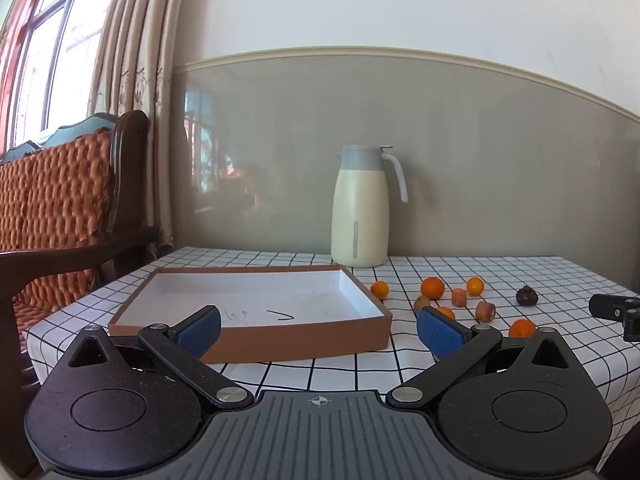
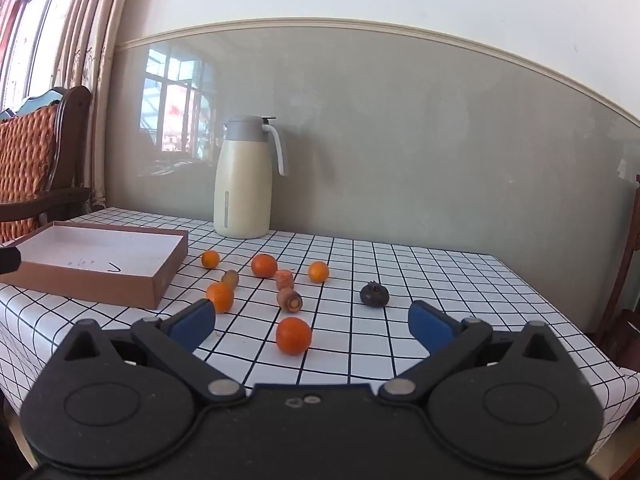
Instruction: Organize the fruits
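- Two grippers are in my views, and both stand wide open with nothing between the blue pads
- My left gripper (image 1: 318,330) hangs over the near edge of the table (image 1: 460,364), in front of the box (image 1: 248,304), and it touches nothing
- My right gripper (image 2: 312,326) hangs above the checked cloth, and the nearest orange (image 2: 293,336) lies on the cloth under the gap of the jaws, not gripped
- The box is shallow, brown outside and white inside, with some pen marks on its floor; I see no fruit in it
- All fruits lie on the cloth to the right of the box: in the right view a small orange (image 2: 210,259), a bigger orange (image 2: 264,265), another orange (image 2: 318,271) and one more orange (image 2: 219,297) near the corner of the box
- A greenish-brown fruit (image 2: 230,278) lies just behind that last orange
- Two short brown pieces (image 2: 289,290), cut like stubs, lie close to each other in the middle of the group
- A dark fruit (image 2: 374,294) lies alone, apart to the right
- A cream jug (image 2: 242,184) with grey lid stands upright at the wall, behind the fruits
- A wooden chair (image 1: 60,208) with woven orange cushion stands left of the table
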Demonstrator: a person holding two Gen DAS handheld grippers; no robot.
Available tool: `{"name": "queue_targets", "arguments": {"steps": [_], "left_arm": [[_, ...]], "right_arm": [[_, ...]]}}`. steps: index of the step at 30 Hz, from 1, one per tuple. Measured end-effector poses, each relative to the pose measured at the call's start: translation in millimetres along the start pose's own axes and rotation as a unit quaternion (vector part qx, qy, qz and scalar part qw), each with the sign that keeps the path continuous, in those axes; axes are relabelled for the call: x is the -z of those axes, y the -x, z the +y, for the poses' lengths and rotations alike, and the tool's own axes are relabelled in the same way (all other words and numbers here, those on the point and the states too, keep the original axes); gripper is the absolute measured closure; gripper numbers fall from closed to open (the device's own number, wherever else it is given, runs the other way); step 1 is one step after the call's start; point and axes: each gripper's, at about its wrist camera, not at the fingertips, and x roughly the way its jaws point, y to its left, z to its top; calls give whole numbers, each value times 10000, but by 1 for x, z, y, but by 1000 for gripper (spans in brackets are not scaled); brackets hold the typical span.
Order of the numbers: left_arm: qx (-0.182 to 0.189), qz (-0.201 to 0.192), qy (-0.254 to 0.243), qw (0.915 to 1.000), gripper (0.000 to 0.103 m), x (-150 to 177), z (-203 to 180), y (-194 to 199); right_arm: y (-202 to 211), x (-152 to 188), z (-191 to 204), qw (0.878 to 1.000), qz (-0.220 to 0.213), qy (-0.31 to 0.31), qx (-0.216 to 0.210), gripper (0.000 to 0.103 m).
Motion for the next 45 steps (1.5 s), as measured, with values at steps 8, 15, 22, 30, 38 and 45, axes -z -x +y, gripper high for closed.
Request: {"name": "queue_targets", "arguments": {"steps": [8,15,22,30,38,45], "left_arm": [[36,40,-80,10000,0,-2,-2,-1],[41,67,-69,9999,0,-4,-2,-2],[35,60,-35,10000,0,-4,-2,-2],[10,65,-54,10000,0,-3,-3,-1],[-2,50,-27,10000,0,-3,-2,-1],[55,89,-111,9999,0,-4,-5,-2]], "right_arm": [[0,0,0,10000,-32,43,-57,6],[1,1,2,9999,-12,65,-101,6],[2,1,2,9999,-30,57,-95,6],[1,0,1,9999,-33,104,-87,6],[1,1,1,9999,-32,85,-88,6],[0,-1,2,9994,87,320,-112,6]]}}
